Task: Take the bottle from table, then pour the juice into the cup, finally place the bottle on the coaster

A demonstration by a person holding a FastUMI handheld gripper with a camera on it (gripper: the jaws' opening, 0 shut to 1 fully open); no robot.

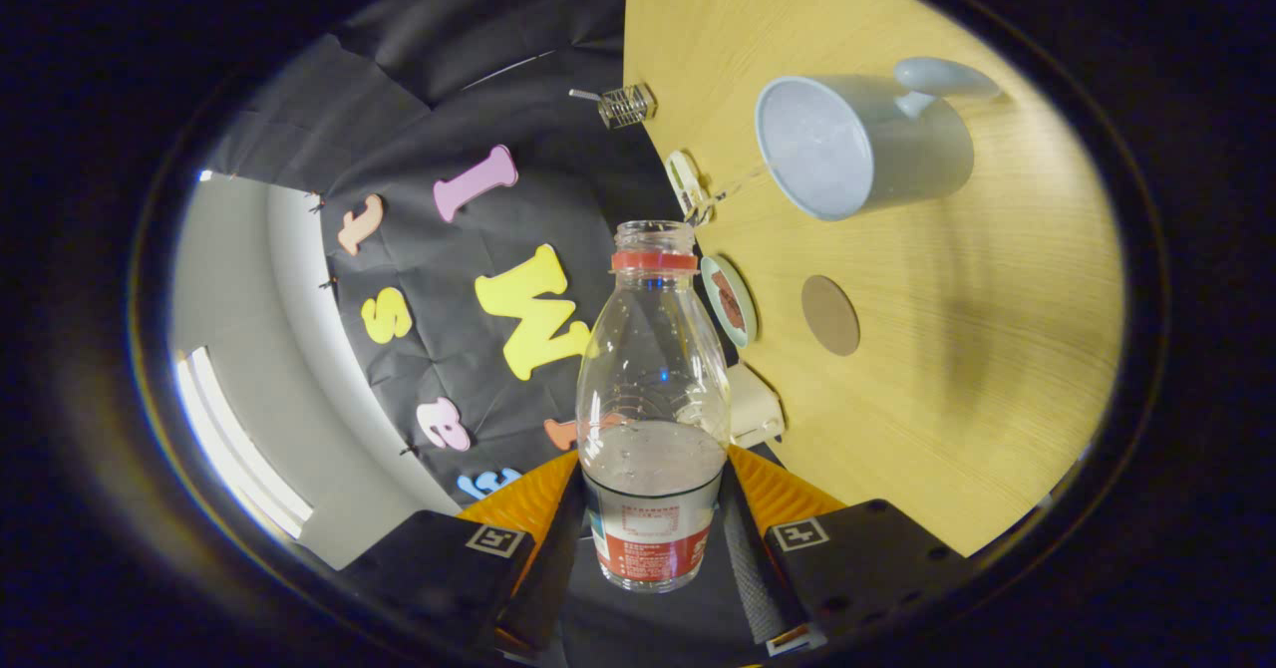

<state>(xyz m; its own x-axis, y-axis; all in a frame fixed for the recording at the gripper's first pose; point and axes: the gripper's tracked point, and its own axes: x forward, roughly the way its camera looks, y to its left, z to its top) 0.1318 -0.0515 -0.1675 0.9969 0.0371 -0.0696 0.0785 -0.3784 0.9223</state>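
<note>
The gripper [653,538] clamps both fingers on the open bottle [653,389]. Beyond it, the cup [857,150] and coaster [830,315] sit on the table [977,369], apart.

- The wooden table [957,369] is light brown with thin lines in the wood.
- 1 pale blue cup [862,145] with a handle sits on it.
- 1 round brown coaster [830,315] lies flat, near the cup but apart from it.
- 1 small round dish [730,300] sits at the table's edge, beside the coaster.
- 1 small white thing [755,407] sits at the same edge.
</note>
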